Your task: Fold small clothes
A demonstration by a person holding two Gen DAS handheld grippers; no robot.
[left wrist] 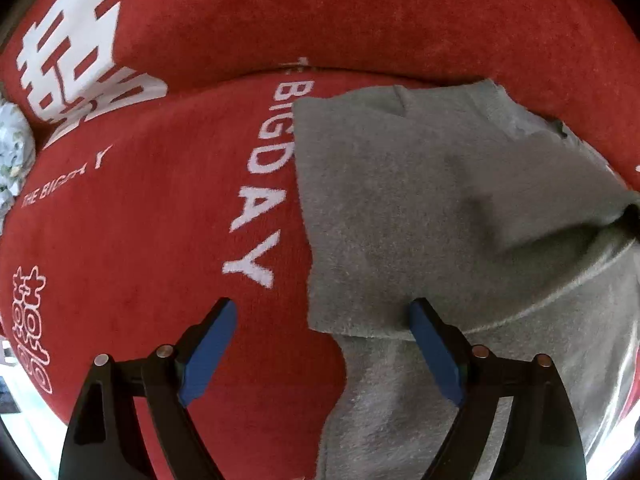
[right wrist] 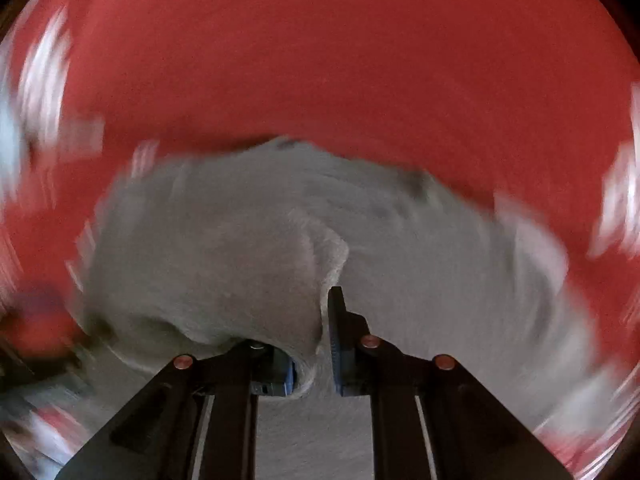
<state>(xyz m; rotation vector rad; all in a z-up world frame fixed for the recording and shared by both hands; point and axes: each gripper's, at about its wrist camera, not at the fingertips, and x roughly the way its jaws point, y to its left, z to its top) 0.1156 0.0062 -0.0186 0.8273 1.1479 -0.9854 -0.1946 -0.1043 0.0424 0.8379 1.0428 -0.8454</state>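
Note:
A small grey fleece garment (left wrist: 440,208) lies partly folded on a red blanket (left wrist: 160,220) in the left wrist view, its top layer ending in a straight left edge. My left gripper (left wrist: 322,312) stands open above its near left corner. The right blue pad (left wrist: 432,344) is over the grey cloth, the left pad over bare red, and nothing is pinched. The right wrist view is blurred. There my right gripper (right wrist: 318,316) is shut on a raised fold of the grey garment (right wrist: 240,248). The cloth drapes over and hides its left finger.
The red blanket carries white lettering, "THE BIG DAY" (left wrist: 264,184), and large white characters (left wrist: 80,52). A ridge of the blanket runs across the back. A pale patterned cloth (left wrist: 12,148) shows at the far left edge. Red blanket (right wrist: 320,60) surrounds the garment.

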